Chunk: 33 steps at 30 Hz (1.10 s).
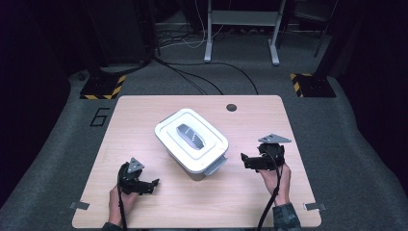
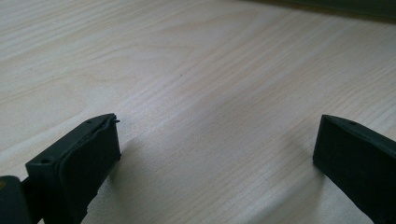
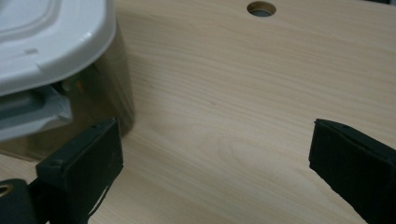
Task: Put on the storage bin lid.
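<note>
A storage box with a white lid (image 1: 191, 139) and a grey handle on top (image 1: 190, 135) stands turned at an angle in the middle of the wooden table (image 1: 144, 110). A grey latch (image 1: 215, 166) sticks out at its near right corner. My left gripper (image 1: 155, 185) rests low at the near left, open, with bare wood between its jaws (image 2: 219, 140). To the right of the box, my right gripper (image 1: 243, 161) is open and points at it. In the right gripper view the box wall and latch (image 3: 32, 112) sit just beyond the left jaw.
A round cable hole (image 1: 231, 107) lies near the table's far edge, also seen in the right gripper view as a hole (image 3: 261, 8). Metal brackets (image 1: 78, 206) mark the near corners. Beyond the table are cables, a grey stand (image 1: 240, 29) and hazard-striped bases (image 1: 102, 89).
</note>
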Each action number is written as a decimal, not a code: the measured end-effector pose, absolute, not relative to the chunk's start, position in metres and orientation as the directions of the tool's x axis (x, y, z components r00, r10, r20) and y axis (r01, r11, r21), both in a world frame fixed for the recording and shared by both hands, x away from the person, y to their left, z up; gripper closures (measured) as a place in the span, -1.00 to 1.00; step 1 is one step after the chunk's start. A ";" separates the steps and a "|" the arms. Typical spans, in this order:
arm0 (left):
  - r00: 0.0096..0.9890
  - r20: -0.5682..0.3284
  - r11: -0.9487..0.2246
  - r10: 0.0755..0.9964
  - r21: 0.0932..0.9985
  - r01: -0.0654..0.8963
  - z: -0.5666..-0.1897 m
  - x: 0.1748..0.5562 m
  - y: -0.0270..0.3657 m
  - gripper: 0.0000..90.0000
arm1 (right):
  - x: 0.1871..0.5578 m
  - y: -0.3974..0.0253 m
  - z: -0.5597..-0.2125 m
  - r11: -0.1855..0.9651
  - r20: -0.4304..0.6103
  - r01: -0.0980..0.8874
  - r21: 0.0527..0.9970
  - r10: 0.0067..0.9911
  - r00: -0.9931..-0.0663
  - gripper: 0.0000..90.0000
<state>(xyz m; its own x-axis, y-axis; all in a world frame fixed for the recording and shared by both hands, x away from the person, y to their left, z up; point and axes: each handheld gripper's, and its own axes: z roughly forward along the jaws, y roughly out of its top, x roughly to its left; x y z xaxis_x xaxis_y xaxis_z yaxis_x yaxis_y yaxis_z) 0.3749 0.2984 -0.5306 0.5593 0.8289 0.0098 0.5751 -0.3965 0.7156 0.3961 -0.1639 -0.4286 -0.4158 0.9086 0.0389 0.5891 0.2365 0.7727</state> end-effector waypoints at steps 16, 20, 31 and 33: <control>0.559 0.012 -0.397 0.829 0.716 0.574 -0.531 0.375 0.298 -1.00 | 0.385 -0.197 -0.488 0.157 0.069 0.667 0.728 0.951 -0.300 -0.98; 0.558 0.013 -0.397 0.829 0.716 0.574 -0.531 0.375 0.298 -1.00 | 0.382 -0.205 -0.506 0.132 0.069 0.675 0.726 0.963 -0.262 -0.99; 0.557 0.009 -0.393 0.831 0.718 0.575 -0.531 0.375 0.298 -1.00 | 0.377 -0.209 -0.529 0.195 -0.003 0.670 0.716 0.961 -0.276 -1.00; 0.558 0.010 -0.395 0.830 0.717 0.574 -0.531 0.375 0.298 -1.00 | 0.377 -0.210 -0.529 0.195 -0.003 0.670 0.716 0.961 -0.276 -1.00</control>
<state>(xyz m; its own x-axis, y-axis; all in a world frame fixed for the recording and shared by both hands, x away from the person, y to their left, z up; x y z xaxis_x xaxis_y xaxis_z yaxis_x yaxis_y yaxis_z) 0.3749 0.2979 -0.5308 0.5576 0.8301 0.0103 0.5745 -0.3948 0.7170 0.3768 -0.2095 -0.5289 -0.2761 0.9611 -0.0027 0.6702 0.1945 0.7162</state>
